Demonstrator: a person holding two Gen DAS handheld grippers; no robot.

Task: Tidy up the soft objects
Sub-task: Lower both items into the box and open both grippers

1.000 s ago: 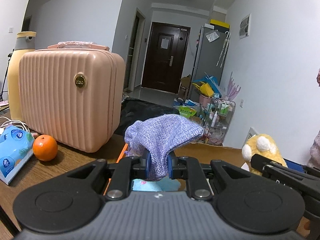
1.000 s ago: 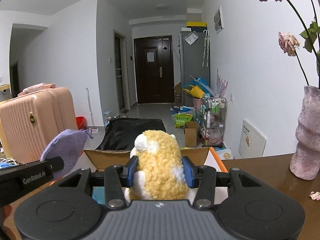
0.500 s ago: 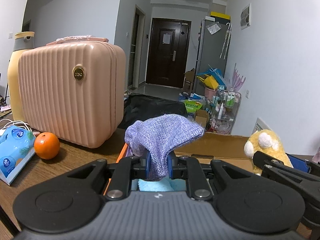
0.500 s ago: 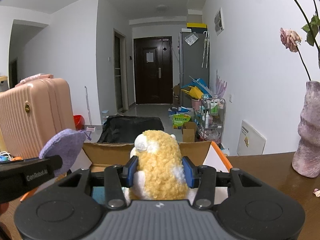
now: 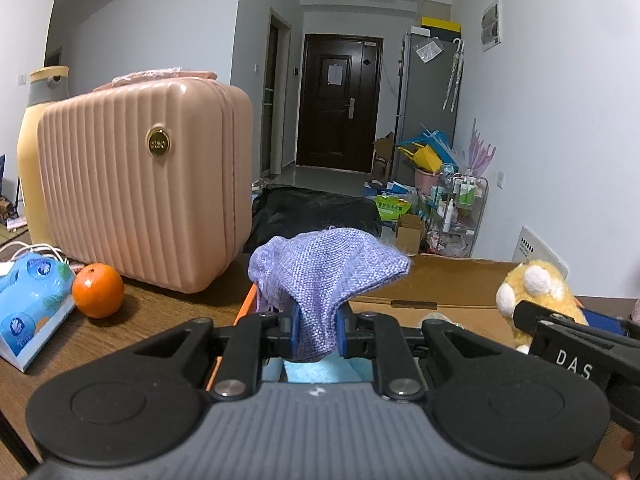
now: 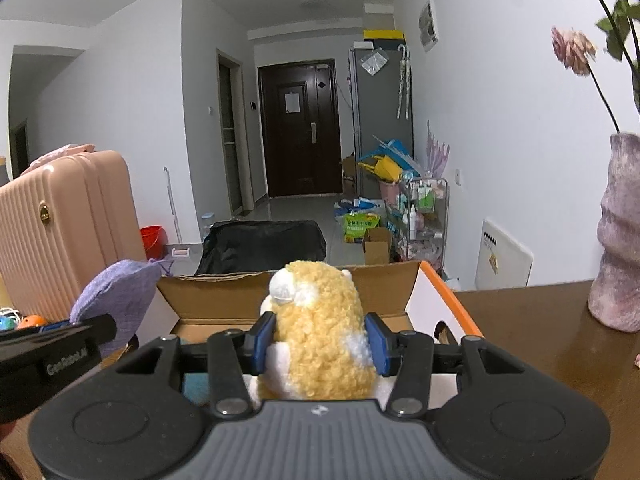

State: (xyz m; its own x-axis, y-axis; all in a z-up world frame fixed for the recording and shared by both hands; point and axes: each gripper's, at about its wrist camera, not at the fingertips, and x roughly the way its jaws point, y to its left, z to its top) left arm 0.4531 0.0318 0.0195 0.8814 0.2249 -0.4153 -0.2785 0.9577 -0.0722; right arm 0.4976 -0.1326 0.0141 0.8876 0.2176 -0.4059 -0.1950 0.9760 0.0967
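The pink suitcase [image 5: 140, 184] looms higher than it did a second ago, and the cardboard box [image 6: 304, 294] on the table [image 5: 152, 320] has risen in both views, so both claws have sunk toward its opening. That reads to me as lowering for the drop, not yet letting go. The right claw [image 6: 320, 342] is still clamped on the yellow plush toy [image 6: 316, 332], held over the box interior. The left claw [image 5: 316, 330] still pinches the purple fabric pouch [image 5: 320, 276] above the box's left end, where something light blue already lies below. The orange [image 5: 97, 290] and tissue pack [image 5: 28, 304] sit untouched.
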